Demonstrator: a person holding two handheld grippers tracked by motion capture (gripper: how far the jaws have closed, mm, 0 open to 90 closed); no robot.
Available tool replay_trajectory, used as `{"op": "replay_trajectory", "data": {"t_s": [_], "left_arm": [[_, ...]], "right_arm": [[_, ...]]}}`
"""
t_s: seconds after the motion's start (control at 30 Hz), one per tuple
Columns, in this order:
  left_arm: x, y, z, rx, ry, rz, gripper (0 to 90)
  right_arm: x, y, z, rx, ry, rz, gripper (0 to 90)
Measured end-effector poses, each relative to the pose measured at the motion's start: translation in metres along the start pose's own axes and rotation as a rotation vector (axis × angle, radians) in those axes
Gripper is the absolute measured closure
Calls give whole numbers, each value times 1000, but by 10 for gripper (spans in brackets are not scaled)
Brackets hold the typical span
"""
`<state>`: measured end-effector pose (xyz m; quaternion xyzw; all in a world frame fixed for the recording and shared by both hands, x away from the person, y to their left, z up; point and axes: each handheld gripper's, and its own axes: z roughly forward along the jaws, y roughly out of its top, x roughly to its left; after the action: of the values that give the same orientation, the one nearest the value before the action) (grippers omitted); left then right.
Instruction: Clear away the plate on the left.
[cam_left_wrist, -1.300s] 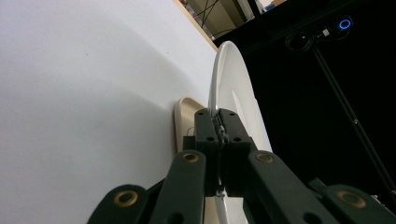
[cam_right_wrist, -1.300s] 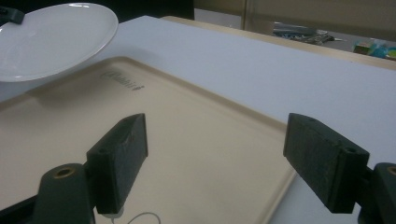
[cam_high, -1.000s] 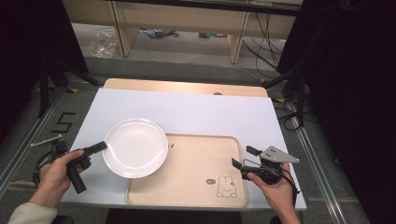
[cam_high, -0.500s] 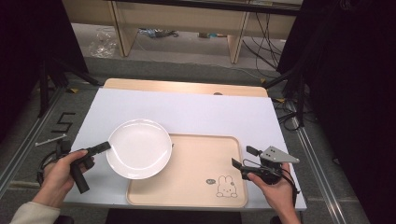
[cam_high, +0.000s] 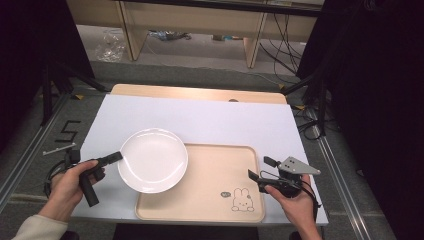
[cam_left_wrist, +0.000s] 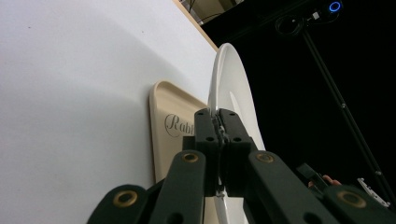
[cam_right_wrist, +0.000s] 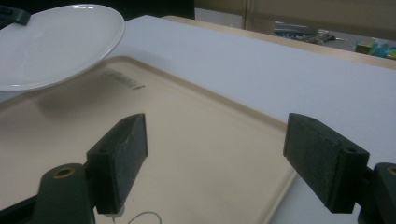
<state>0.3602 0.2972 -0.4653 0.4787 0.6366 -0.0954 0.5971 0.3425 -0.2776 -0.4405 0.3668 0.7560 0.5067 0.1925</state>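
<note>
In the left centre of the high view the left gripper (cam_high: 114, 158) is clamping the rim of the white plate (cam_high: 153, 160), its jaws pressed together on the edge, and the plate is hanging tilted over the left end of the beige tray (cam_high: 215, 197), partly above the white counter (cam_high: 200, 117). The left gripper view is showing the plate (cam_left_wrist: 233, 93) edge-on with the pads squeezing its thin lip, so the hold looks narrow. To set the plate down well, the person should probably be levelling it first, then lowering it slowly so its foot is landing flat inside the tray wall rather than on the raised rim, and only then letting the jaws part; a fast swing could be letting the smooth rim slip out of the pinch. At the lower right of the high view the right gripper (cam_high: 261, 170) is waiting with its jaws apart and nothing between them, hovering over the right end of the tray (cam_right_wrist: 196, 154). Counted: one plate, one tray with a rabbit print, two grippers, one counter.
</note>
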Motion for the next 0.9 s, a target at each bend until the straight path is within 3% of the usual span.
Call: {"op": "replay_trajectory", "data": {"t_s": [0.03, 0.47, 0.57, 0.7, 0.73, 0.9], "left_arm": [[0, 0, 1, -5, -7, -3, 871], [-3, -2, 6, 10, -11, -1, 871], [-4, -2, 8, 17, -11, 0, 871], [-5, -3, 10, 19, -11, 2, 871], [-6, -3, 10, 19, -13, 2, 871], [-7, -3, 11, 16, -16, 7, 871]], "right_arm": [[-1, -1, 2, -35, -12, -20, 227], [0, -1, 2, -31, 4, -7, 226], [-1, 0, 1, -23, -17, -27, 227], [-1, -1, 2, -34, -8, -18, 226], [-2, 0, -1, -14, -30, -40, 227], [-2, 0, 0, -12, -20, -29, 226]]}}
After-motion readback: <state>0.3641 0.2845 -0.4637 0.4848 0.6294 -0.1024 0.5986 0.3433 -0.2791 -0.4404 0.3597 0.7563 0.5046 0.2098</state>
